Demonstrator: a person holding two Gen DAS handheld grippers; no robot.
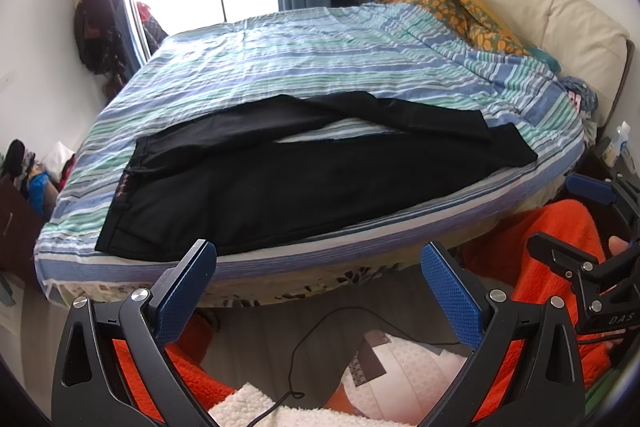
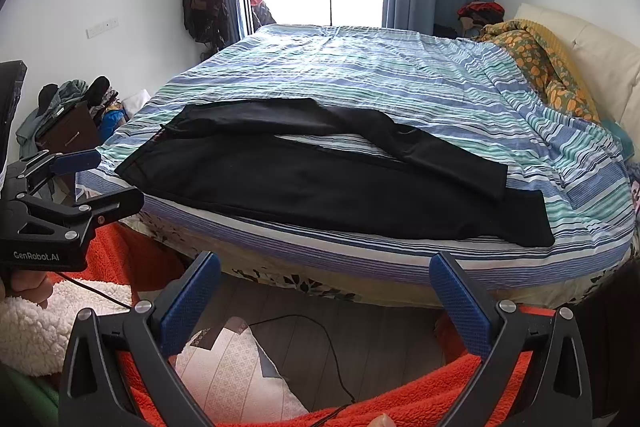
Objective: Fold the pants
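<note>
The black pants [image 1: 280, 179] are seen spread flat along the near edge of the bed [image 1: 320, 59], in the middle of the frame, waistband toward the left and legs running right; the upper leg is angled across so that its cuff overlaps the lower one. Striped bedding lies bare across the upper half of the frame. The left gripper [image 1: 318, 291] and the right gripper [image 2: 324, 295] are held below the mattress edge, off the cloth, jaws spread wide and empty. Floor [image 2: 360, 339] is visible between them.
</note>
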